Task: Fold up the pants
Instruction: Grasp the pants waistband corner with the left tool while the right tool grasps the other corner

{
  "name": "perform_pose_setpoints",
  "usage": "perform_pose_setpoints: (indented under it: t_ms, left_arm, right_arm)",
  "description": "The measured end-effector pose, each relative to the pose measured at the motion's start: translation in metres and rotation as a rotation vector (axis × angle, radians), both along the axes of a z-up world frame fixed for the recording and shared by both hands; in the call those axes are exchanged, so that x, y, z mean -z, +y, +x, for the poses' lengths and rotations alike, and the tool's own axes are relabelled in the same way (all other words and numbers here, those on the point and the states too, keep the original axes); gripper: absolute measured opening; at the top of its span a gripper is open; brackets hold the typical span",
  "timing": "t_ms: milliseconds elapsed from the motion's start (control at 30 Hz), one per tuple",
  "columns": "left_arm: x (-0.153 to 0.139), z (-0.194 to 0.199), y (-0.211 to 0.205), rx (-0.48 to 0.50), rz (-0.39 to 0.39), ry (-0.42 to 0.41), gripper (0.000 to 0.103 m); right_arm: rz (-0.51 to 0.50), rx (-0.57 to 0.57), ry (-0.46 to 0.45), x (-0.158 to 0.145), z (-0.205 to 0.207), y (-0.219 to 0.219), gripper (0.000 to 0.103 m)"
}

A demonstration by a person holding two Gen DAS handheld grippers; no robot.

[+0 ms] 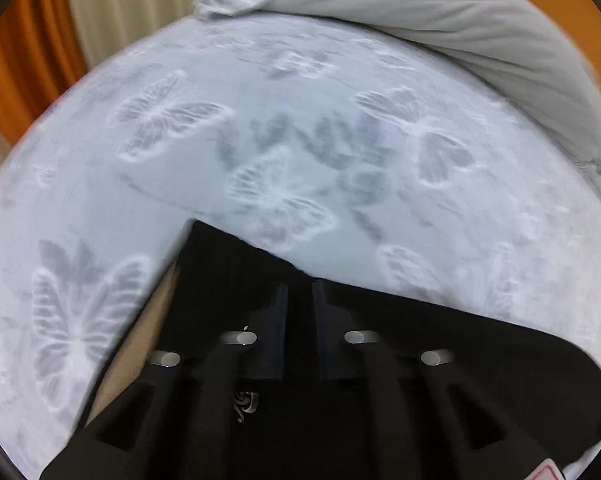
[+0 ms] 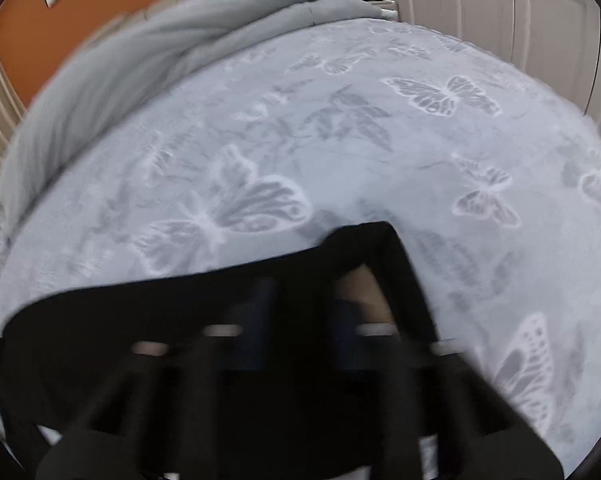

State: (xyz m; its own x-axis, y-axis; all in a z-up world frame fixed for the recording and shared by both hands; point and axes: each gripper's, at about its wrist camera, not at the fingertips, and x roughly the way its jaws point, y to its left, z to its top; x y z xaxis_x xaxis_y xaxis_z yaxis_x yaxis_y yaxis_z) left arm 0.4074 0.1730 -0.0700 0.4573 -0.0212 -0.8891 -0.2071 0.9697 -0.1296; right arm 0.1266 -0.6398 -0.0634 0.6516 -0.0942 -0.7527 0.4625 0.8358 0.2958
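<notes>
Both wrist views look down over a bed covered by a pale grey-white bedspread (image 1: 204,80), a soft plush fabric embossed with raised butterfly and leaf shapes. The black pants (image 1: 440,340) lie at the near edge of the bed, matte and almost featureless, directly under and around both sets of tongs.

Left tongs (image 1: 300,292): the two dark fingers stand close together with only a narrow gap, and black cloth sits in that gap, so I read them as pinched on the pants. The cloth edge runs as a straight, slanted line from a raised corner at upper left down to the right, ending in a rounded bulge. A tan surface shows in a wedge under the lifted flap on the left.

Right tongs (image 2: 300,296): this view is motion-blurred. The fingers look near one another with black cloth across them, but I cannot tell whether they are clamped on it. Here the pants (image 2: 140,312) make a broad band with a peaked fold rising just right of the fingers, and a tan patch shows under that peak.

At the far edge of the bed lies a bunched light grey blanket (image 1: 460,12), smooth with long soft folds. Behind it are an orange wall (image 2: 72,12) and white panelled doors (image 2: 540,24).
</notes>
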Motion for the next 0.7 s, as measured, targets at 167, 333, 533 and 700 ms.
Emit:
perform_pose_setpoints:
  t_ms: [167, 333, 533, 700]
  left_arm:
    - [-0.051, -0.035, 0.009, 0.033, -0.061, -0.128, 0.006]
    - [-0.113, -0.1, 0.015, 0.111, -0.142, -0.23, 0.006]
    - [-0.147, -0.212, 0.027, 0.196, -0.14, -0.256, 0.006]
    - [-0.103, -0.27, 0.045, 0.203, -0.08, -0.156, 0.009]
  right_arm:
    - [-0.026, -0.036, -0.163, -0.06, -0.042, 0.008, 0.007]
    - [-0.062, -0.127, -0.257, -0.115, -0.11, 0.028, 0.007]
    - [-0.121, -0.182, -0.244, -0.126, -0.199, 0.042, 0.007]
    - [-0.071, -0.173, -0.113, -0.074, -0.248, 0.042, 0.008]
